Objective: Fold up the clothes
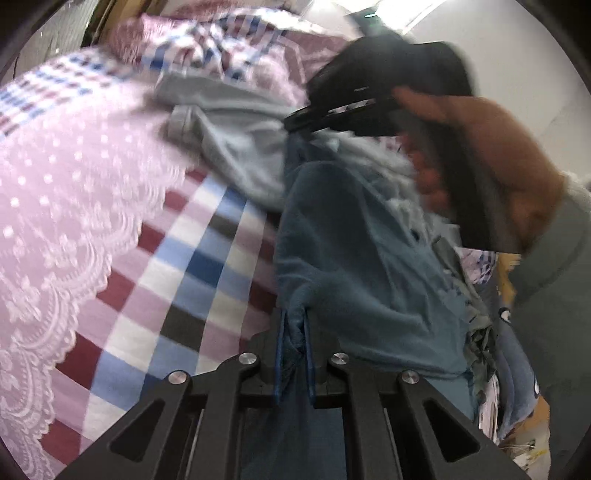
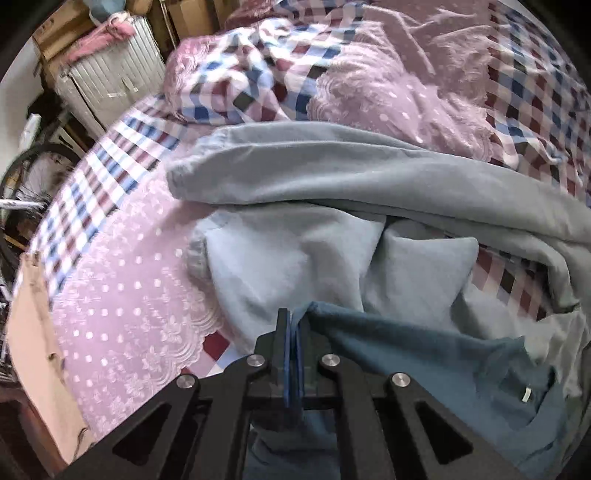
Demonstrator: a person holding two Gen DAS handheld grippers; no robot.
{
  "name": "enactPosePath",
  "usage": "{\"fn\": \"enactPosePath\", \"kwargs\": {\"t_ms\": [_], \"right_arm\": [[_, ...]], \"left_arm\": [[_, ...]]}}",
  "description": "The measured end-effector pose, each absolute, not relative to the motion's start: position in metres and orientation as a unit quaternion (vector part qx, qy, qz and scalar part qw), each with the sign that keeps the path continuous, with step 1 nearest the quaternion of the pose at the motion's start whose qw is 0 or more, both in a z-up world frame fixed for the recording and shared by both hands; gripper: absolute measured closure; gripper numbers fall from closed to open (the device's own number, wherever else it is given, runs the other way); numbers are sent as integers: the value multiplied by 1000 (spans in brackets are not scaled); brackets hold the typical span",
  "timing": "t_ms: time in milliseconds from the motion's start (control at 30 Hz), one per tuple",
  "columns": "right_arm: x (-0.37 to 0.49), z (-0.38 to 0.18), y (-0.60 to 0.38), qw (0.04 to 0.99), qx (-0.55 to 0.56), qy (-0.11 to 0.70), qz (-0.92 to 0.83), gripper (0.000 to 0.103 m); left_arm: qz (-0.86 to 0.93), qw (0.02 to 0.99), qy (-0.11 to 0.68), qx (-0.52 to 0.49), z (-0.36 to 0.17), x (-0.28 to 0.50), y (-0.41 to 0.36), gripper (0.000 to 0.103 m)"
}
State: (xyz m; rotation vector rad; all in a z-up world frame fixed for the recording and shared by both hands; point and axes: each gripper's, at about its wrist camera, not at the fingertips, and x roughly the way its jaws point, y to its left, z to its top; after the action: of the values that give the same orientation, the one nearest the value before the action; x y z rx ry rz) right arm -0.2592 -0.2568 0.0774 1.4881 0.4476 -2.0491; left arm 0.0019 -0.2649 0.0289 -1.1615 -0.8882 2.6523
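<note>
Spread over the checked bed [image 2: 535, 110], your blue garment [image 1: 362, 258] is pinched by both the left gripper [image 1: 294, 354] and right gripper [image 2: 293, 354], clamped on its edge so you can stretch it flat for folding.

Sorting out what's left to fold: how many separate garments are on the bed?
2 visible: a blue garment pinched by both the left gripper and right gripper, and grey sweatpants sprawled behind it on the bedspread. More may lie underneath.

Garment [image 2: 424, 354] lies lower right of right wrist frame, over trousers [image 2: 332, 184] that cross the centre, on the bedspread [image 2: 122, 295]. Crumpled quilt [image 2: 258, 74] behind, upper centre. Radiator [image 2: 114, 70] and boxes [image 2: 59, 29] upper left; bicycle wheel [image 2: 26, 177] far left.
</note>
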Motion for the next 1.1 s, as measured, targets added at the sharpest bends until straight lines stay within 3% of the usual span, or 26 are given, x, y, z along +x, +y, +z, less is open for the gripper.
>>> {"fn": "enactPosePath", "kwargs": {"t_ms": [233,333,400,567,967,1000,1033,1100], "right_arm": [[-274,50,-240,278,588,123,-750,98],[-267,78,-227,315,563,103,-757,86],[-262,96,-219,332,548,100,-761,60],[-244,104,-226,340,561,157,-739,59],[-212,45,-260,319,546,316,-707,64],[-211,41,-262,314,540,330,-708,88],[-211,38,-263,306,534,344,-709,103],[-214,48,-262,303,515,334,-729,102]], "left_arm": [[848,16,-255,-465,2,-11,-261,94],[849,18,-250,-466,3,-11,-261,94],[848,17,-252,-467,3,-12,-261,94],[846,15,-258,-467,4,-12,-262,94],[845,16,-264,-465,0,-12,-259,94],[845,17,-264,-464,0,-12,-259,94],[845,18,-265,-464,0,-11,-260,94],[846,20,-266,-461,1,-11,-261,94]]}}
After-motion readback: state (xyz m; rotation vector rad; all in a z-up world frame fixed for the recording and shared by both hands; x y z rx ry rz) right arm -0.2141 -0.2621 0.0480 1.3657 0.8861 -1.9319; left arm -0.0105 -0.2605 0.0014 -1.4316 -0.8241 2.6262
